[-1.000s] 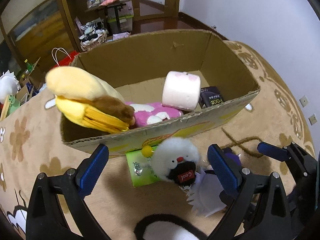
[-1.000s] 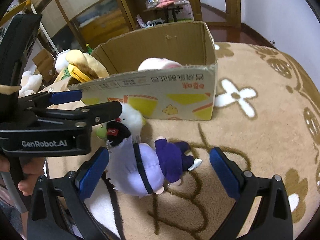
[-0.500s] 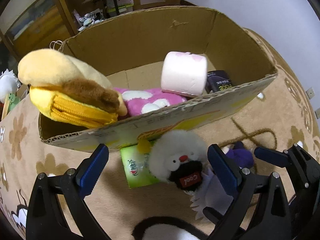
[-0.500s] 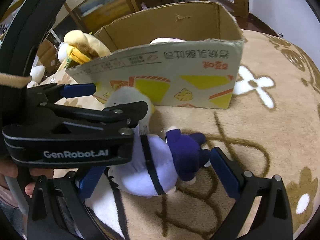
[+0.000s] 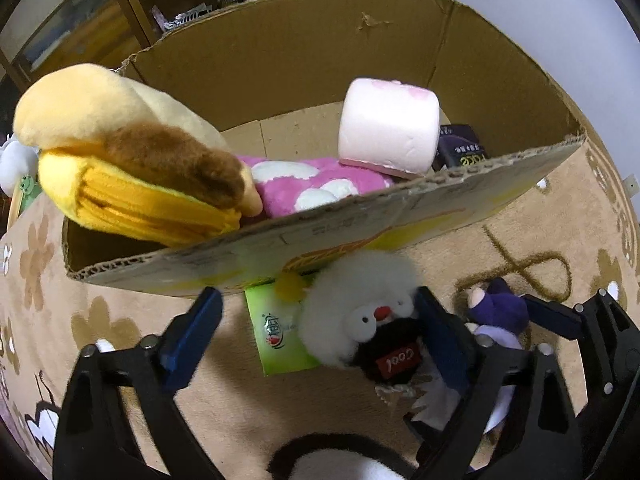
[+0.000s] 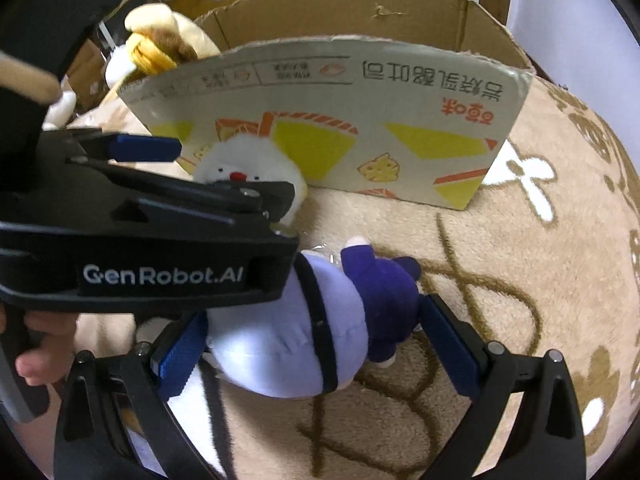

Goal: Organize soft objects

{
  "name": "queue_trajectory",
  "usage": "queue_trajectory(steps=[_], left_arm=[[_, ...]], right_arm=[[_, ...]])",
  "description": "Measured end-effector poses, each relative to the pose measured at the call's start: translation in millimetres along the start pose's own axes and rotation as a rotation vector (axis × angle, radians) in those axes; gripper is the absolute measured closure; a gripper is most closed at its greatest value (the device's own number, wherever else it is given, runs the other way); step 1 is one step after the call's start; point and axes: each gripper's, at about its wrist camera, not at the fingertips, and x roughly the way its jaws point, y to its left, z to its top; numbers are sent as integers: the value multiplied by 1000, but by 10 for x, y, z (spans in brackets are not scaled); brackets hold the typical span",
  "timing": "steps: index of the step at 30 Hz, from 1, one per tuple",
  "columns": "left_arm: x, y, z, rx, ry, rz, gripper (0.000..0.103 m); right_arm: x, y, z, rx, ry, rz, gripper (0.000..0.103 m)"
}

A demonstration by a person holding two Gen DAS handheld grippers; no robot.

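Note:
A plush doll lies on the carpet in front of a cardboard box [image 5: 400, 208]. Its fluffy white head [image 5: 360, 304] faces my left gripper [image 5: 316, 336], which is open around the head, right pad beside it. Its lavender and purple body [image 6: 304, 332] lies between the pads of my right gripper [image 6: 316, 352], which is open around it. The left gripper also shows in the right wrist view [image 6: 192, 184], over the doll's head [image 6: 244, 164]. In the box [image 6: 320, 120] lie a yellow plush [image 5: 120, 160], a pink plush [image 5: 316, 188] and a pink-white roll [image 5: 388, 124].
A green packet [image 5: 276, 332] lies on the carpet under the doll's head, against the box. A dark packet [image 5: 460, 152] sits in the box's right corner. A white plush [image 5: 340, 464] lies at the near edge. Shelves and clutter stand behind the box.
Both grippers have moved forward and down onto the doll. The left pads now flank its head, the right pads now flank its body. The box looms closer.

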Motion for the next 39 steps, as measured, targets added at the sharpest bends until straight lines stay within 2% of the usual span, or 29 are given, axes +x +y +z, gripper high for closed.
queue_trajectory(steps=[3, 9, 16, 18, 20, 25, 27, 30, 39], left_arm=[[47, -39, -9, 1, 20, -15, 24], [0, -25, -3, -1, 17, -42, 43], [-62, -108, -25, 22, 3, -41, 64], [-85, -110, -43, 25, -2, -41, 67], [-106, -132, -50, 33, -5, -37, 68], [-210, -69, -167, 37, -21, -24, 69], [-270, -41, -203, 29, -28, -25, 69], [-329, -2, -278, 19, -43, -26, 69], [-630, 77, -449, -9, -143, -21, 69]], right_arm=[[86, 11, 9, 6, 25, -23, 0], [102, -21, 41, 63, 22, 20, 0], [-37, -179, -40, 66, 4, 24, 6], [-61, -193, -43, 70, -2, 28, 7], [-114, -224, -40, 73, -11, 30, 10], [-238, -256, -70, 69, -38, 24, 27], [-276, -259, -82, 73, -47, 27, 29], [-352, -350, -100, 91, -74, 36, 41], [-657, -609, -72, 164, -197, 41, 41]])
